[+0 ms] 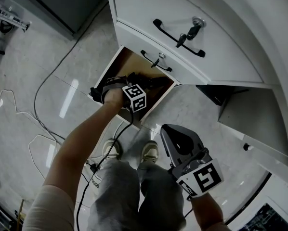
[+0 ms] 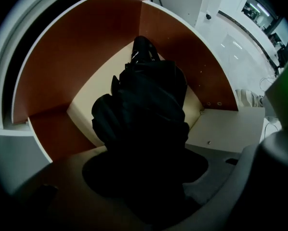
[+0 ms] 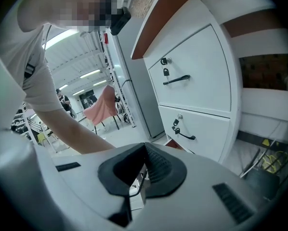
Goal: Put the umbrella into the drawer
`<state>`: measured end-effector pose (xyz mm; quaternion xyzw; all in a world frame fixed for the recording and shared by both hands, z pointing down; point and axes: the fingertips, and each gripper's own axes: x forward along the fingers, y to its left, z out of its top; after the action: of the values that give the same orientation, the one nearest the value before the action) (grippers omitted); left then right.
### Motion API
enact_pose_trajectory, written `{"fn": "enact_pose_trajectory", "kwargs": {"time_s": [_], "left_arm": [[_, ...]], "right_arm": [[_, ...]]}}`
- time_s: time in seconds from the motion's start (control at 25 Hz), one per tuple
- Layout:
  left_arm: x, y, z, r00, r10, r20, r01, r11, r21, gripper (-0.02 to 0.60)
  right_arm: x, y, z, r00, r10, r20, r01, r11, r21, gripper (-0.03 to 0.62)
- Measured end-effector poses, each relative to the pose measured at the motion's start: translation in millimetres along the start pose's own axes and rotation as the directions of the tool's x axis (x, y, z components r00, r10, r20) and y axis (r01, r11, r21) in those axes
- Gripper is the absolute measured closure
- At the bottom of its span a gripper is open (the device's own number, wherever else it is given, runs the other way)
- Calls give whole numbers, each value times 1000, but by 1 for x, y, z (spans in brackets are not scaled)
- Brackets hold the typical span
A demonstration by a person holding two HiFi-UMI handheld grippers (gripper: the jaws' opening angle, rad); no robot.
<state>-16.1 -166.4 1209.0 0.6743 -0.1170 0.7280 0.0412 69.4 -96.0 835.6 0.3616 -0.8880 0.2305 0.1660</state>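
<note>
The bottom drawer (image 1: 157, 106) of the white cabinet is pulled out, with brown walls (image 2: 76, 61) and a pale floor. My left gripper (image 1: 116, 84) points straight down into it, shut on the folded black umbrella (image 2: 144, 109), whose far end reaches toward the drawer's back corner. In the head view only a dark part of the umbrella (image 1: 152, 83) shows beside the marker cube. The left gripper's jaws (image 2: 144, 177) are mostly hidden by the dark fabric. My right gripper (image 1: 176, 137) hangs off to the lower right above the floor, shut, with nothing between its pads (image 3: 153, 165).
Above the open drawer are two closed white drawers with black handles (image 1: 178, 32) and keys in their locks (image 1: 159, 57). A cabinet compartment stands open at the right (image 1: 255, 124). Cables trail over the floor (image 1: 43, 95). The person's shoes (image 1: 149, 153) are just in front of the drawer.
</note>
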Motion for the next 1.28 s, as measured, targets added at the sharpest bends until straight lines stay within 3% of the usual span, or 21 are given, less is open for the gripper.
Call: {"fn": "enact_pose_trajectory", "kwargs": {"time_s": [0.12, 0.4, 0.64, 0.76, 1.08, 1.28], "left_arm": [[8, -4, 0, 1000, -25, -2, 25, 1000, -7, 307], [19, 5, -5, 1000, -5, -30, 5, 1000, 6, 293], [-1, 6, -6, 999, 42, 27, -42, 999, -17, 265], [-30, 12, -16, 997, 62, 53, -59, 996, -61, 265], [-148, 11, -47, 989, 5, 148, 28, 975, -220, 267], [-235, 25, -66, 969, 74, 237, 3, 951, -309, 295]], "right_arm": [[2, 0, -3, 1000, 7, 5, -7, 1000, 8, 588], [11, -2, -4, 1000, -4, -13, 4, 1000, 11, 588], [13, 2, 6, 1000, 0, -26, 0, 1000, 2, 588], [9, 3, 24, 1000, -10, -23, 10, 1000, 3, 588], [-27, 18, 99, 999, -37, -13, 37, 999, 10, 587], [-57, 31, 150, 998, -57, -18, 57, 998, -8, 588]]}}
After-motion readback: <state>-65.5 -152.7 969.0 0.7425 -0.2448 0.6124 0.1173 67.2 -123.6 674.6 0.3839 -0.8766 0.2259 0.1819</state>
